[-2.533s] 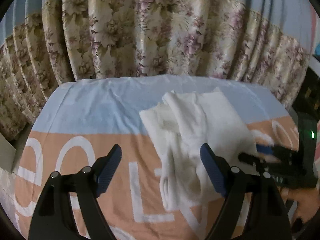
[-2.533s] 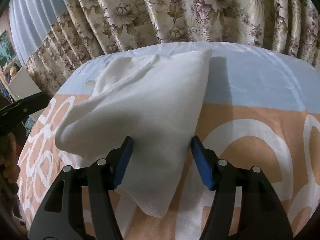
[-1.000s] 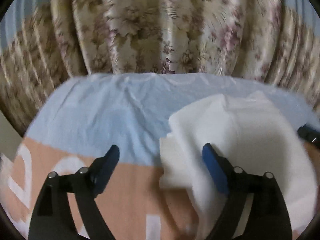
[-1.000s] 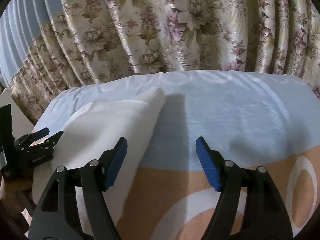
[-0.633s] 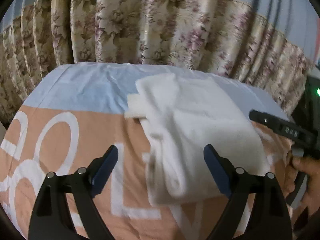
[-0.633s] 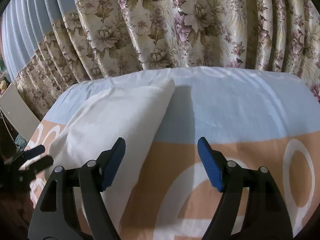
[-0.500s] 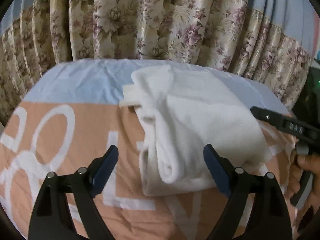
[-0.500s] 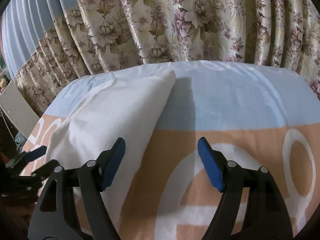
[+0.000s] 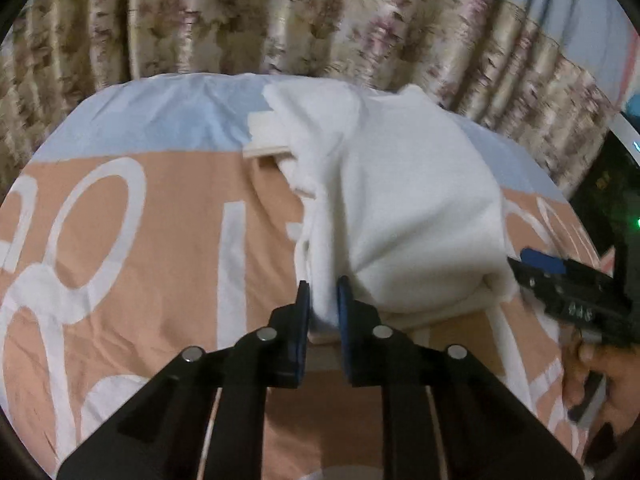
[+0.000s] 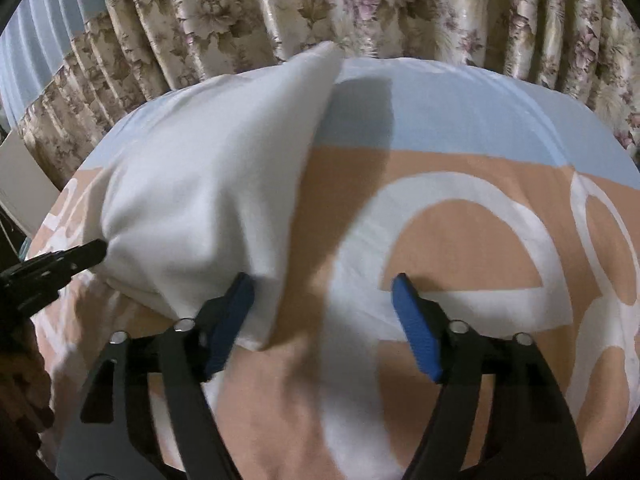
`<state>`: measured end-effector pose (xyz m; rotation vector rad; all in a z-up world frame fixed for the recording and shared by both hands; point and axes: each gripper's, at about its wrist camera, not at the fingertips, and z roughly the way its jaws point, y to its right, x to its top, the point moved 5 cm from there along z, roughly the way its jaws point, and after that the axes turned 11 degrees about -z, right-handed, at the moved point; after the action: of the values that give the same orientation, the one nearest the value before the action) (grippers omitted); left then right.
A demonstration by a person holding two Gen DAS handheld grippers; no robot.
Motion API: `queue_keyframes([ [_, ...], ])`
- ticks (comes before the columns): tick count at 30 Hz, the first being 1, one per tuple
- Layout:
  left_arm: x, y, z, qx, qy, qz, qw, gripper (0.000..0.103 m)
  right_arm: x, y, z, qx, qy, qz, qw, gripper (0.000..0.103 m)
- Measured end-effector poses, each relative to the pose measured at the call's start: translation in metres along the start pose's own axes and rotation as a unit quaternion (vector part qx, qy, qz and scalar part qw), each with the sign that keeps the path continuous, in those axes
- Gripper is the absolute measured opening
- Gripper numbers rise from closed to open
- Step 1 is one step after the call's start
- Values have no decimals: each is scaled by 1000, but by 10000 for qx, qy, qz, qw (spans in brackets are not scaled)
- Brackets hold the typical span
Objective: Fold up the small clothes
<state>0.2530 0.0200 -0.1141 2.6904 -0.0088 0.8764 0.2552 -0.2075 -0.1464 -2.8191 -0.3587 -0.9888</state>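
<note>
Now, in your left wrist view, your left gripper (image 9: 322,304) is clenched on the near fold of the one white, soft folded garment (image 9: 400,200), its two blue pads pressed close with a ridge of cloth pinched between them. That garment lies on the peach and pale blue bedspread with big white lettering (image 9: 160,240), right of centre, its long axis running from the pads away toward the beige floral pleated curtain (image 9: 280,20) and leaning a little to the right. Half a second ago those same pads stood wide apart with the cloth lying loose between them. At the right edge you can see your right gripper (image 9: 540,262) touching the garment's near right corner, one blue pad showing; from here you cannot tell how far it is spread. In your right wrist view, your right gripper (image 10: 322,304) is spread wide and grasps nothing: its left blue pad rests against the near edge of the garment (image 10: 208,180), its right blue pad hangs over bare bedspread (image 10: 460,240). Here the garment fills the left half, its far corner pointing up at the curtain (image 10: 360,8); compared with half a second ago the gripper sits closer to the cloth. One black tip of your left gripper (image 10: 86,250) touches the garment's left side.
</note>
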Motion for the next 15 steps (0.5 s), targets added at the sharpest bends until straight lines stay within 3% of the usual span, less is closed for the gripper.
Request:
queue_keyframes([
  [3, -2, 4, -7, -82, 67, 289, 9995, 20, 0, 5, -4, -79, -33, -68, 9999, 75],
  [7, 5, 5, -34, -46, 304, 445, 9985, 37, 6, 11, -19, 39, 162, -40, 9999, 75],
  [8, 10, 8, -45, -95, 414, 419, 9982, 41, 11, 12, -24, 59, 231, -37, 9997, 75],
  [10, 26, 14, -60, -93, 654, 342, 9972, 70, 24, 13, -30, 18, 357, -78, 9993, 75],
  [12, 48, 17, -68, -84, 838, 110, 9964, 75, 37, 13, -33, 15, 467, -93, 9989, 76],
  [15, 75, 12, -54, -39, 808, -311, 9962, 80, 62, 11, -31, 11, 599, -137, 9981, 78],
])
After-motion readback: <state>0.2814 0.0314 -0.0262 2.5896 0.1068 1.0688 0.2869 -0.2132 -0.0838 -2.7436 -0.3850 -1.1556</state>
